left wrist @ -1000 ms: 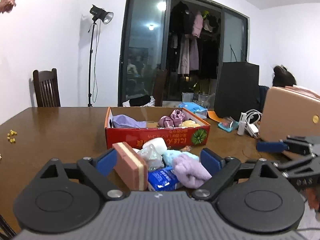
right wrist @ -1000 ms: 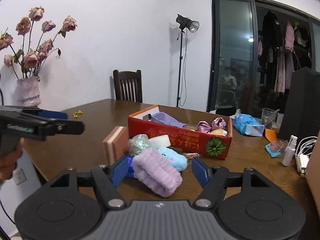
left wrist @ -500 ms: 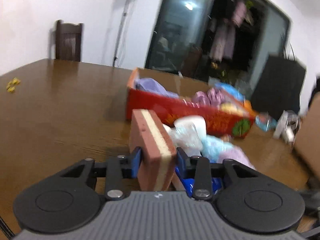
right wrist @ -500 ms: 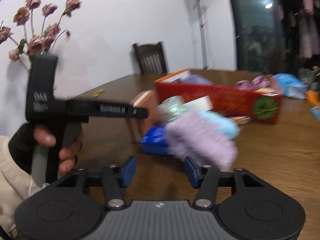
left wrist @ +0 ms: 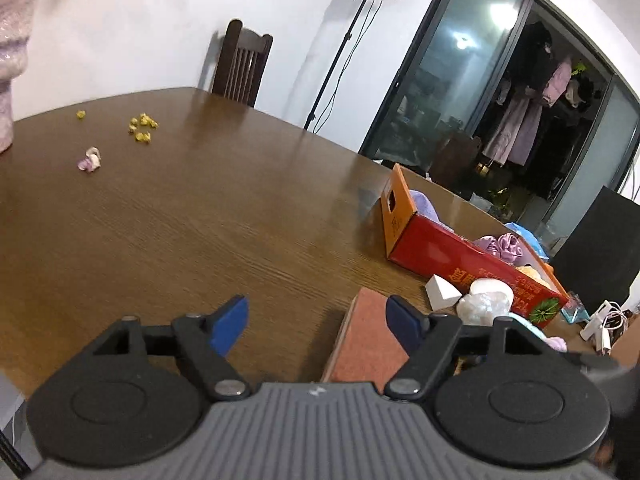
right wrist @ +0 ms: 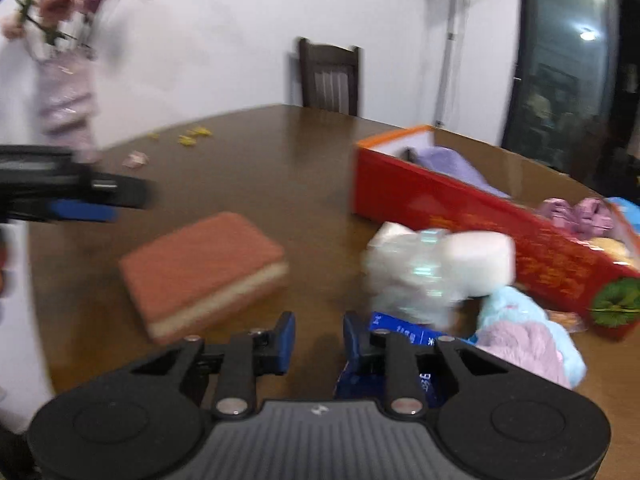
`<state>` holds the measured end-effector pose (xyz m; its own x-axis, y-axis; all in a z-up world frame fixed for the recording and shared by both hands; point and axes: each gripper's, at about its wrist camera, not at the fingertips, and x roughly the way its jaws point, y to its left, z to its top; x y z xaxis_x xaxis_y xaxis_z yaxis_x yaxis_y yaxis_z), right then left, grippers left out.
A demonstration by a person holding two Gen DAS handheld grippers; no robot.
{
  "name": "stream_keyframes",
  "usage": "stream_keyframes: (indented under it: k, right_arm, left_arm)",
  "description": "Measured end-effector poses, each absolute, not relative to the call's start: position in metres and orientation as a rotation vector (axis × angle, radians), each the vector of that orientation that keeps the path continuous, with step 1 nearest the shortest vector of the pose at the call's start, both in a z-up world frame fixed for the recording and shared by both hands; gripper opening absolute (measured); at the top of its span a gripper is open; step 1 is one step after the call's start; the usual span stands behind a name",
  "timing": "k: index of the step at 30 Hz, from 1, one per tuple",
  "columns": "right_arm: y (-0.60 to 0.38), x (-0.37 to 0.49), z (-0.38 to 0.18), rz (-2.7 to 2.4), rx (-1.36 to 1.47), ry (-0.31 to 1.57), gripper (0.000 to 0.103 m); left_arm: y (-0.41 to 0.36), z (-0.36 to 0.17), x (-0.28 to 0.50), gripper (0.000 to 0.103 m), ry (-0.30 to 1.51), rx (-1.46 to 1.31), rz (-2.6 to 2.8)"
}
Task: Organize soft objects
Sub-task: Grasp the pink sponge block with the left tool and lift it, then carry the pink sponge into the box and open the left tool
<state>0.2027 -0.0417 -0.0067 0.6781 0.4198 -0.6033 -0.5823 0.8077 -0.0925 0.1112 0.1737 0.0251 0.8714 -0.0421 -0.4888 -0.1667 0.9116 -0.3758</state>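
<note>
Left gripper (left wrist: pixel 316 322) gapes wide, empty, beside a pink sponge (right wrist: pixel 204 270) lying flat on the wooden table (left wrist: pixel 200 216); right gripper (right wrist: pixel 319 338), narrowly parted, grips nothing near the red box (right wrist: pixel 480 216).

I see the left gripper (left wrist: pixel 316 318) with blue pads wide apart, nothing between them — tilted low, nose down. Right gripper (right wrist: pixel 318 338) pads close but a gap remains, holding nothing, view motion-blurred.

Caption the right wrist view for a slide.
Right gripper, jaws empty, above a flat pink sponge beside the red box.
</note>
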Motion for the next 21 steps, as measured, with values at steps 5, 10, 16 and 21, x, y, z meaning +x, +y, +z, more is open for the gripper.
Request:
stream_keyframes:
  k: [5, 10, 16, 21]
  right_arm:
    - [-0.051, 0.219, 0.023, 0.686, -0.132, 0.558, 0.030]
    - [-0.008, 0.259, 0.015, 0.859, -0.147, 0.648, 0.032]
    - [-0.027, 0.253, 0.008, 0.874, -0.066, 0.734, 0.028]
    - [-0.082, 0.185, 0.008, 0.820, 0.016, 0.771, 0.027]
  left_arm:
    - [0.159, 0.021, 0.103, 0.062, 0.573, -0.500, -0.005]
    - [0.151, 0.006, 0.116, 0.047, 0.634, -0.572, -0.069]
    - [0.158, -0.002, 0.124, 0.040, 0.644, -0.633, -0.094]
    - [0.138, -0.004, 0.138, 0.040, 0.683, -0.616, -0.204]
